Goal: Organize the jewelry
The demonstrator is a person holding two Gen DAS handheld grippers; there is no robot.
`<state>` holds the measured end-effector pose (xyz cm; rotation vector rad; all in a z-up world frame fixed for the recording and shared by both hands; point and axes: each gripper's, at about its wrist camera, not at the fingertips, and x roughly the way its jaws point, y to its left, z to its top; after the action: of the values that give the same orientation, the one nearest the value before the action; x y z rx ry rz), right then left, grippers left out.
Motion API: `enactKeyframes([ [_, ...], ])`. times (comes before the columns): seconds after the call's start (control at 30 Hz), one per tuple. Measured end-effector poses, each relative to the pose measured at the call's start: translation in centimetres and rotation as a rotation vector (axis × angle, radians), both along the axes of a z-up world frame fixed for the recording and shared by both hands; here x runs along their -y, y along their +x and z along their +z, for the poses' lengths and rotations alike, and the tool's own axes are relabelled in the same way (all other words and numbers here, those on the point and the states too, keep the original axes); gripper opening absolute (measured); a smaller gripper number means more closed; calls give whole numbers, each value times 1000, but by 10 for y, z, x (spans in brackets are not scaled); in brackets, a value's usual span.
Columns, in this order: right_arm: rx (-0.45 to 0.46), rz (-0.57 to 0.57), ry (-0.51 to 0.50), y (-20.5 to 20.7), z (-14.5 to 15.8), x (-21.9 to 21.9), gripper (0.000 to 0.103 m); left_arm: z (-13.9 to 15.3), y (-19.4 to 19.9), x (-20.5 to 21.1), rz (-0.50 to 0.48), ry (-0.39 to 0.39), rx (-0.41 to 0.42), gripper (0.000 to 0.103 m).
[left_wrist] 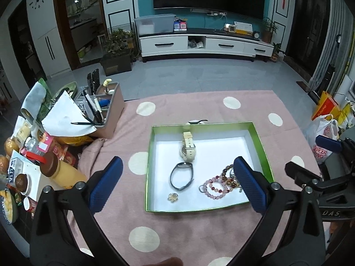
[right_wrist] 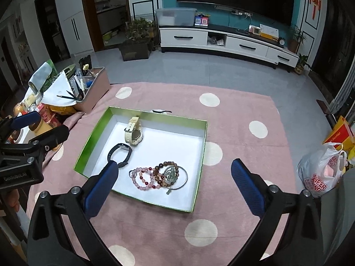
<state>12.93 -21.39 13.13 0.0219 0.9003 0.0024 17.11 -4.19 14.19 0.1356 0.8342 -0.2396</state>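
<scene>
A: On the pink dotted blanket [left_wrist: 199, 232] sits the green tray [left_wrist: 261, 153], white floor inside, no lid on. All jewelry is inside except one piece.

B: Which piece?

A: Small dark thing [left_wrist: 198, 121] lying on the blanket just beyond the tray's far wall. Too small to tell what it is.

B: Contents?

A: Cream watch [right_wrist: 133, 133] near the far wall, strap leaning up against it. Black band [left_wrist: 181, 176] just in front of the watch, apart from it. Small gold flower piece [left_wrist: 173, 196] alone near the front wall. Then a heap: pink bead bracelet [right_wrist: 142, 177], brown bead bracelet [right_wrist: 168, 168], thin silver bangle [right_wrist: 184, 180], all overlapping, with a greenish pendant [right_wrist: 169, 175] on top.

B: Left gripper [left_wrist: 177, 188]?

A: Jaws wide apart, nothing between the blue pads [left_wrist: 106, 186]. Hovering above the tray's front half, touching nothing. Its right pad hides part of the bead heap in its own view.

B: Right gripper [right_wrist: 177, 186]?

A: Same, spread fully, empty, above the tray's front right corner over the heap. Its left pad overlaps the black band in its view, contact not visible.

B: Clutter?

A: Brown organizer box [left_wrist: 111, 110] with pens, papers and snack packs to the left, off the blanket edge. White plastic bag [right_wrist: 321, 173] to the right.
</scene>
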Motion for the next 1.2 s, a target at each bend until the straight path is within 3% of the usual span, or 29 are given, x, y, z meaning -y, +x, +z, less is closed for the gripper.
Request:
enactKeyframes([
  [1.2,-42,-14,7,13,-25,4,102,-25,11,-3,32,47,-25,101],
])
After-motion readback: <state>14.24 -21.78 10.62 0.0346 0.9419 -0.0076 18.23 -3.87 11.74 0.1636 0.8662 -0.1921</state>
